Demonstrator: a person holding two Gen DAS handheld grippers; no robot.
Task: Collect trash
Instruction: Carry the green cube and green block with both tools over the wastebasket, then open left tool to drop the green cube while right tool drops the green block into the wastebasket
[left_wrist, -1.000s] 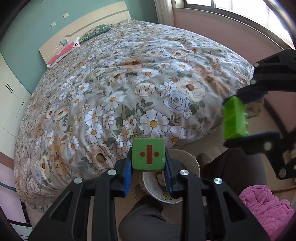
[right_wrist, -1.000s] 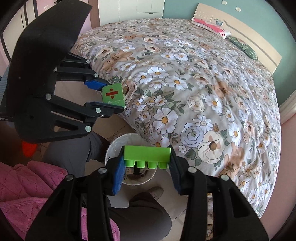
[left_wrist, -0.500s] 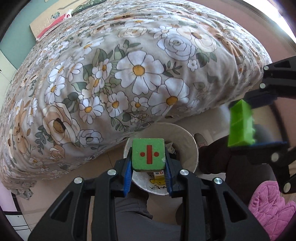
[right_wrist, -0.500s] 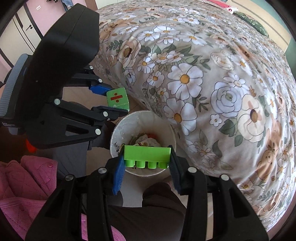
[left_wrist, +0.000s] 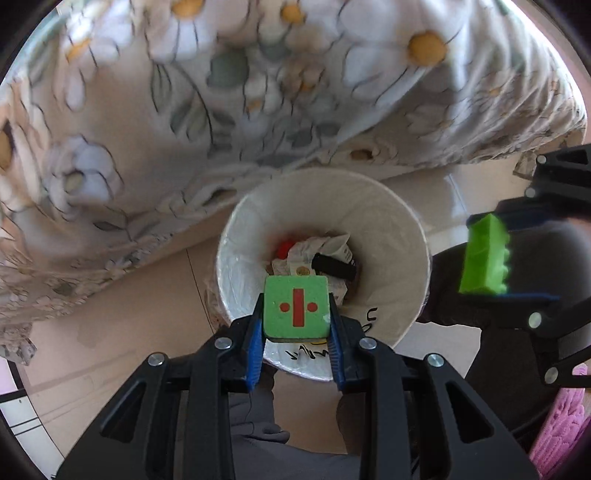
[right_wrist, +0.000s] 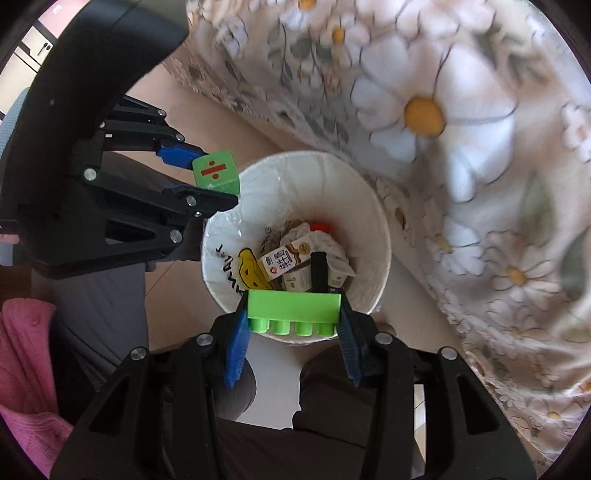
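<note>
**Two toys held over the bin**

Left wrist view: the left tongs (left_wrist: 296, 314) clench a green cube (left_wrist: 296, 307) bearing a red division sign, over the bin (left_wrist: 388, 206) on the floor beside the bed (left_wrist: 184, 110). Writing on the bin's liner is unreadable here.

Right wrist view: the right tongs (right_wrist: 293, 314) grip a green brick (right_wrist: 293, 308) above the bin's near rim. Only here do a carton (right_wrist: 282, 260) with Chinese print and a yellow face on the liner show.

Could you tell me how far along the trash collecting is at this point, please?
Done: the white bin already holds cartons, crumpled paper and a black tube.

In hand: the left gripper clamps a green cube, and the right gripper clamps a green brick, both above the bin's mouth.

Left: release both pieces into the bin. Neither has been dropped yet.
</note>
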